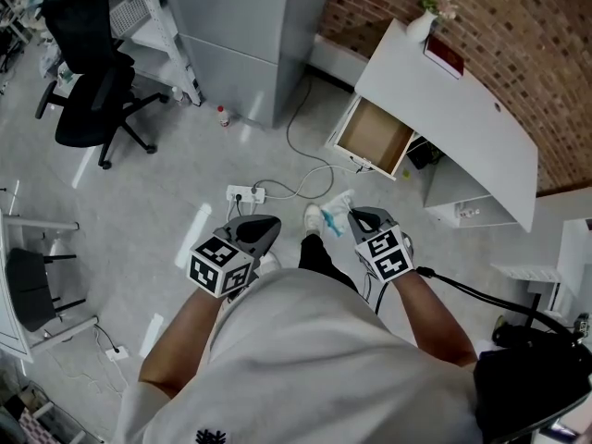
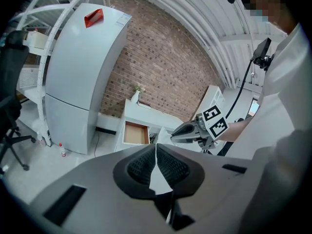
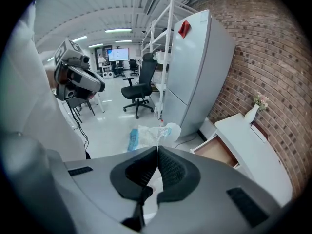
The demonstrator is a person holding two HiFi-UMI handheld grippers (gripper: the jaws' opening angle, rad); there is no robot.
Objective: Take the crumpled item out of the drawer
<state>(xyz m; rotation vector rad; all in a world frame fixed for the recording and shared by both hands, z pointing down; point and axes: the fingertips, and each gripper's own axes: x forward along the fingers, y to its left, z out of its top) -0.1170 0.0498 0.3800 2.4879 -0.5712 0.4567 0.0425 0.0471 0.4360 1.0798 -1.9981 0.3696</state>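
While a pale grey floor (image 1: 185, 183) is seen from steeply above, a white desk (image 1: 462, 109) is found against a brick wall (image 1: 527, 26), with its drawer (image 1: 375, 135) pulled out and the brown inside showing. A white vase (image 1: 421, 26) and a red book (image 1: 444, 55) are carried at the desk's far end. A tall grey cabinet (image 1: 245, 35) is placed beside the desk, a black office chair (image 1: 88, 72) well to its left, and a power strip (image 1: 246, 193) is laid on the floor near the person's feet.

Both forearms are held out in front of the body at about the same height. The left gripper (image 1: 259, 228) is held with its jaws pressed together and nothing gripped between them. The right gripper (image 1: 356, 216) is clamped on the crumpled item (image 1: 338, 213), a white and blue bundle that is held in the air above the floor, outside the drawer and well apart from it, bulging beyond the jaw tips.
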